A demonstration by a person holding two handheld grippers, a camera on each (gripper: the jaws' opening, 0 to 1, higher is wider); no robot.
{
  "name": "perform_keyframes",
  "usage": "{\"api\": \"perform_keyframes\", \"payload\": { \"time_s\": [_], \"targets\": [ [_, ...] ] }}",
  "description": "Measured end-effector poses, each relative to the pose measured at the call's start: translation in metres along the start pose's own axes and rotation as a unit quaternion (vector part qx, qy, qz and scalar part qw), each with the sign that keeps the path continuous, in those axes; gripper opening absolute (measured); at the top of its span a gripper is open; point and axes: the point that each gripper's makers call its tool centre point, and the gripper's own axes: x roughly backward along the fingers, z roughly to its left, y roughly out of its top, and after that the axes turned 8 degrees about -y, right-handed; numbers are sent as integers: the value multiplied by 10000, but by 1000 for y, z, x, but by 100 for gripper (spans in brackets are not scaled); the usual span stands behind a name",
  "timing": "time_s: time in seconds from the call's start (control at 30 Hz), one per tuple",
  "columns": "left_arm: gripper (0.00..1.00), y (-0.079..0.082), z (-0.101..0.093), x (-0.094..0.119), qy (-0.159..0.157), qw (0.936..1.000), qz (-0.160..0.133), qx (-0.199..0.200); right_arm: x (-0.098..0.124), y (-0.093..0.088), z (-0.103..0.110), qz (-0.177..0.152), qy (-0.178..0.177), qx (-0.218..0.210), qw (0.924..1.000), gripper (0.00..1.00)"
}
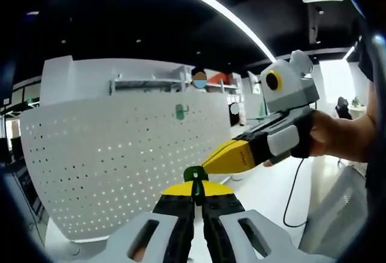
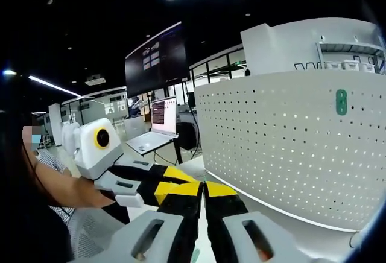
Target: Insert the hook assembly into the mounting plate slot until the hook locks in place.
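Note:
A small green hook piece (image 1: 195, 174) sticks up from between the yellow tips of my left gripper (image 1: 196, 192), which is shut on it. My right gripper (image 1: 212, 163) comes in from the right, held by a hand, and its shut yellow tip nearly touches the hook. A green mounting plate (image 1: 181, 112) is fixed high on the white pegboard (image 1: 114, 154), well beyond both grippers. In the right gripper view my right gripper (image 2: 202, 190) has its jaws together, the left gripper (image 2: 161, 189) meets it from the left, and the green plate (image 2: 341, 102) shows on the pegboard (image 2: 283, 148).
The pegboard stands upright on a white table (image 2: 283, 218). A laptop (image 2: 161, 115) and a large dark monitor (image 2: 157, 61) sit behind on the left. A black cable (image 1: 292, 190) hangs at the right. A person's arm (image 2: 60, 190) holds the left gripper.

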Motion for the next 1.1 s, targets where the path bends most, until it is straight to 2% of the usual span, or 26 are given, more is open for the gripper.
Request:
{"api": "perform_keyframes", "payload": {
  "time_s": [0.37,0.53,0.67,1.1],
  "targets": [
    [3,1,2,-4,54,10000,35,39,5,4,-4,-123,-82,140,9998,7],
    [3,3,1,-6,74,10000,27,43,10,5,-7,-194,-161,240,9994,14],
    [3,6,1,-9,101,9999,21,31,14,6,-10,-211,-214,297,9991,15],
    [3,16,11,-21,281,9995,-59,155,34,12,-32,-362,-627,444,9964,28]
  ]
}}
